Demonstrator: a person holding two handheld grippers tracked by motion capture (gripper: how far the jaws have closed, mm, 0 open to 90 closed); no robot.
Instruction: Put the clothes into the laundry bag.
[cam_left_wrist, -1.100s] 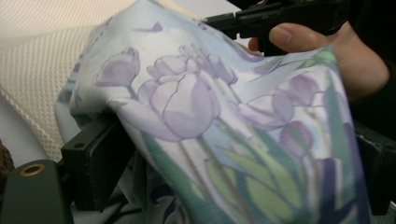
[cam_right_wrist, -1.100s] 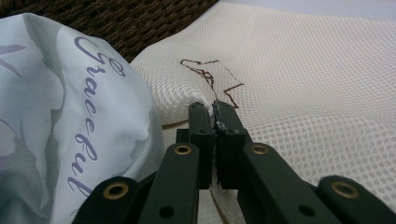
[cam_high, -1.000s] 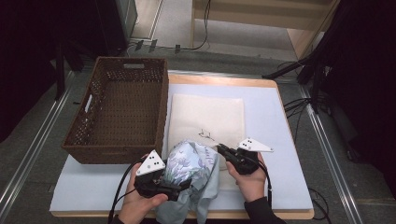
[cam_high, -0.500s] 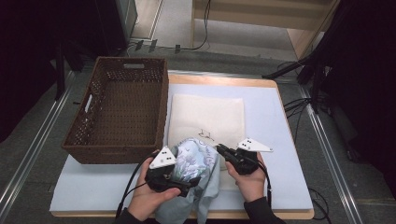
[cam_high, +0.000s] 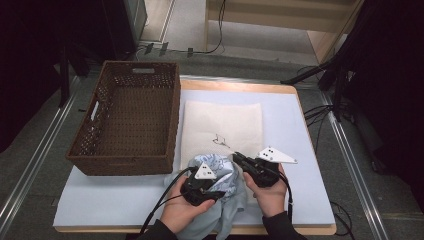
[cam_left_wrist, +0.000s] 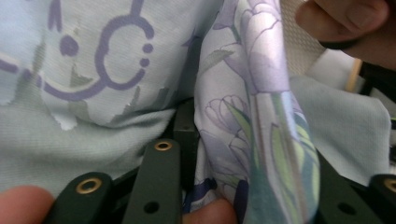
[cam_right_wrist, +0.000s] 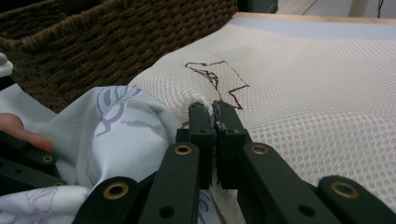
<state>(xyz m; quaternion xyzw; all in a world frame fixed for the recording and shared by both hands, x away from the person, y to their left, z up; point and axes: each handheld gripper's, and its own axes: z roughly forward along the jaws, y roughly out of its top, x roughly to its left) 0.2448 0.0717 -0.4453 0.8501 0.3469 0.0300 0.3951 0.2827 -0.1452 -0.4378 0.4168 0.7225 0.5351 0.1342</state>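
Your left gripper (cam_high: 212, 176) slid right into the floral cloth (cam_high: 220, 170) at the worktop's near edge; can't tell its grip. Right gripper (cam_high: 239, 159), pinched on mesh (cam_high: 222, 127), sits just beside.

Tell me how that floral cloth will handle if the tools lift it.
The cloth is probably floppy: it is bunched in soft folds between the hands and drapes over the table edge. It looks thin and light, so it should sag from wherever it is pinched. Unlikely to roll or tip.
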